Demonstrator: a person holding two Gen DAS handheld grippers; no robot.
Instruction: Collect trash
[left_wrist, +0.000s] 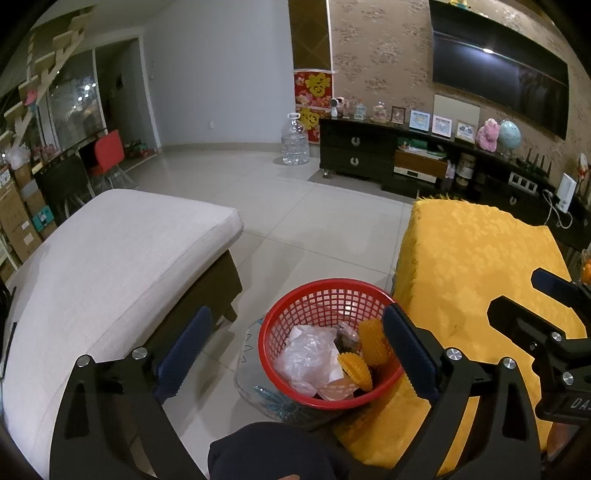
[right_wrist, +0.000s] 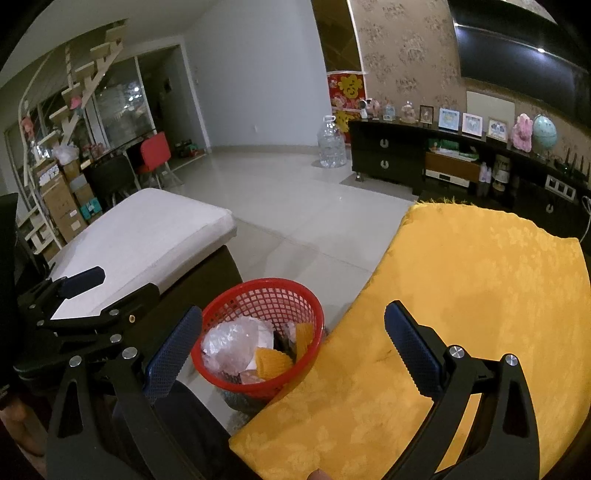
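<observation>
A red mesh basket (left_wrist: 295, 314) stands on the floor between a grey sofa and a table with a yellow cloth; it also shows in the right wrist view (right_wrist: 229, 301). It holds a clear plastic bag (left_wrist: 304, 354), yellow foam fruit nets (left_wrist: 356, 369) and other scraps. My left gripper (left_wrist: 295, 350) is open and empty, held above the basket. My right gripper (right_wrist: 291, 347) is open and empty, over the basket's right rim and the cloth's edge. Each gripper shows in the other's view: the right one (left_wrist: 517, 295) and the left one (right_wrist: 122, 282).
A grey sofa cushion (left_wrist: 110, 258) lies left. The yellow cloth table (left_wrist: 480, 258) is right. A clear bag with blue bits (left_wrist: 266, 402) lies on the floor under the basket. A water jug (left_wrist: 294, 142) and a dark TV cabinet (left_wrist: 354, 155) stand beyond the tiled floor.
</observation>
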